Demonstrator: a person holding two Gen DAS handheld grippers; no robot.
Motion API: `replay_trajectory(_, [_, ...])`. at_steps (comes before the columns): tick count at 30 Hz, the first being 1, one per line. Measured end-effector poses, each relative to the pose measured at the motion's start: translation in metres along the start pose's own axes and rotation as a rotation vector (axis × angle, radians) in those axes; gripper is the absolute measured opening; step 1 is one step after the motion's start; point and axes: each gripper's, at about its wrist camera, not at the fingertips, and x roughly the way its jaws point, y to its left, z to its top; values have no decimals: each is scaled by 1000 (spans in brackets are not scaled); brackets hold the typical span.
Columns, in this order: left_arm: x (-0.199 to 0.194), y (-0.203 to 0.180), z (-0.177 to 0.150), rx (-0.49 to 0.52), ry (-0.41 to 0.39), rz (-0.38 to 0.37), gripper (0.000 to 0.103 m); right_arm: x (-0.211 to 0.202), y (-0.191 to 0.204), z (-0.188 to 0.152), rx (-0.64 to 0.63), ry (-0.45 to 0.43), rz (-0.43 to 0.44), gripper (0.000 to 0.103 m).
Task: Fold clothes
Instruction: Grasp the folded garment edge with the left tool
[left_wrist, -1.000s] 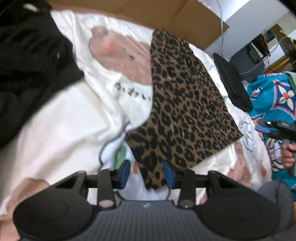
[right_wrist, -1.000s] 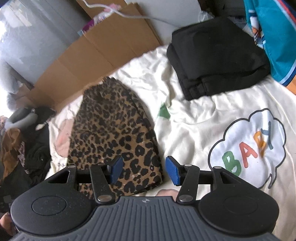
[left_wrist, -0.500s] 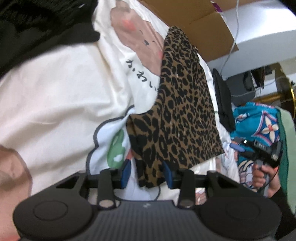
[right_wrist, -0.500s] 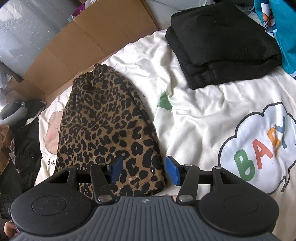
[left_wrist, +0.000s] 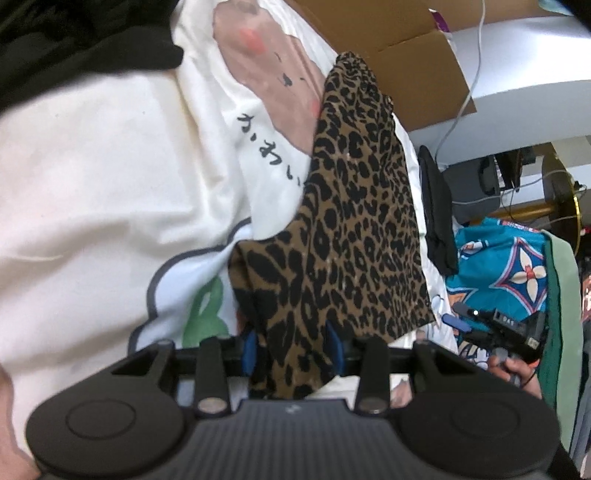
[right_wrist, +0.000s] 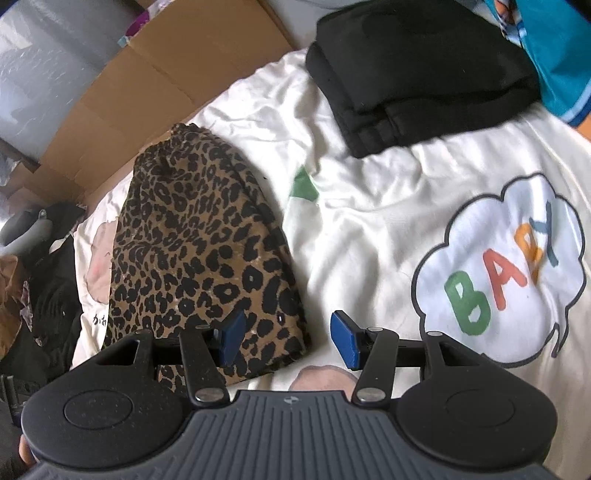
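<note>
- Left wrist view: your left tongs (left_wrist: 291, 347) stand apart, with the near corner of the leopard-print garment (left_wrist: 354, 229) lying between the two blue pads (left_wrist: 250, 347). The cloth fills most of the gap, but you cannot tell whether either pad presses on it.
- The garment stretches away from the tongs across the white bedsheet (left_wrist: 92, 177), and its gathered far end reaches toward the brown cardboard (left_wrist: 406, 66).
- Beside the garment, the sheet carries a pink bear print (left_wrist: 266, 62), dark handwritten characters and a green letter inside a cloud outline.
- A black cloth pile (left_wrist: 74, 37) sits at the upper left on the sheet.
- On the far side of the garment you see a narrow dark folded item, then teal patterned fabric (left_wrist: 509, 266).
- Your right tongs (left_wrist: 458, 319) show at the right edge, held in a hand (left_wrist: 517, 373) just past the garment's other near corner.
- Right wrist view: your right tongs (right_wrist: 286, 338) are wide apart and grip nothing. The left pad hovers over the leopard-print garment's (right_wrist: 199, 240) near corner; the right pad hangs over bare white bedsheet (right_wrist: 369, 221).
- The garment lies flat on the sheet, left of centre.
- A folded black garment (right_wrist: 417, 70) rests on the sheet at the upper right, well apart from the leopard one.
- A "BABY" cloud print (right_wrist: 498, 273) marks the sheet at the right.
- Brown cardboard (right_wrist: 166, 70) lies beyond the sheet's far edge.
</note>
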Motion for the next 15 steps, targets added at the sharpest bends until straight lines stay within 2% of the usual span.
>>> replay_trajectory(6, [-4, 4, -5, -11, 7, -10, 37, 10, -8, 2, 12, 34, 3, 59])
replay_trajectory(12, [1, -7, -12, 38, 15, 23, 37, 22, -18, 3, 37, 56, 5, 59])
replay_trajectory(14, [1, -5, -12, 19, 13, 27, 28, 25, -20, 3, 49, 61, 7, 61])
replay_trajectory(15, [2, -4, -11, 9, 12, 29, 16, 26, -21, 3, 53, 62, 10, 62])
